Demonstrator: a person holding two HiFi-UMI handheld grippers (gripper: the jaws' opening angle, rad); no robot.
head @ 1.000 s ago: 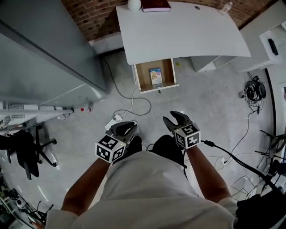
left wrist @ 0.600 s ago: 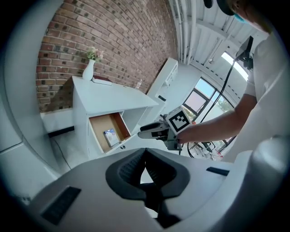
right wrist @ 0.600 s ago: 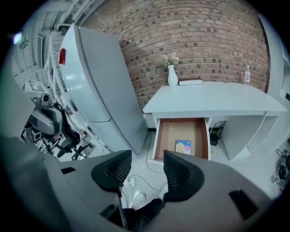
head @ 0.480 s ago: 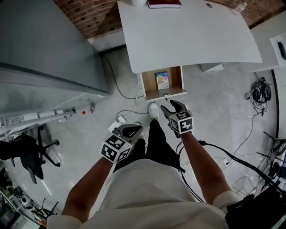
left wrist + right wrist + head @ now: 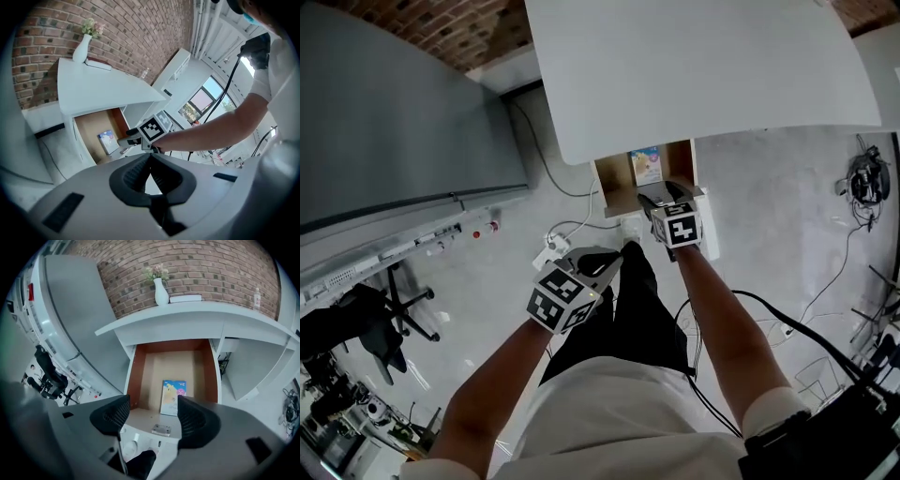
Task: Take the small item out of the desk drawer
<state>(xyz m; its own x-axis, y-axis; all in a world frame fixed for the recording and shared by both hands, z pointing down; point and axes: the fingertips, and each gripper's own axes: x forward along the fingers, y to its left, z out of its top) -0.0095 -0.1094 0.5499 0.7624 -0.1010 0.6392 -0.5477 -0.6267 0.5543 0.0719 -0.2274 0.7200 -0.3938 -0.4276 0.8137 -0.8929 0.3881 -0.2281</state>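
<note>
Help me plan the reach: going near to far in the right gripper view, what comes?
Right gripper, jaws opening with nothing gripped → metal plate → colourful card in the drawer → white vase on the desk → brick wall.

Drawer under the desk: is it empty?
No, a small colourful item lies on the floor of the open drawer.

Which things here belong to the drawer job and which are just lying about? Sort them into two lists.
Job: open drawer; blue packet lying in it; right gripper, jaws opening, gripping nothing.

Lying about: vase, book and bottle on the desk; office chair; left gripper, shut and empty.
</note>
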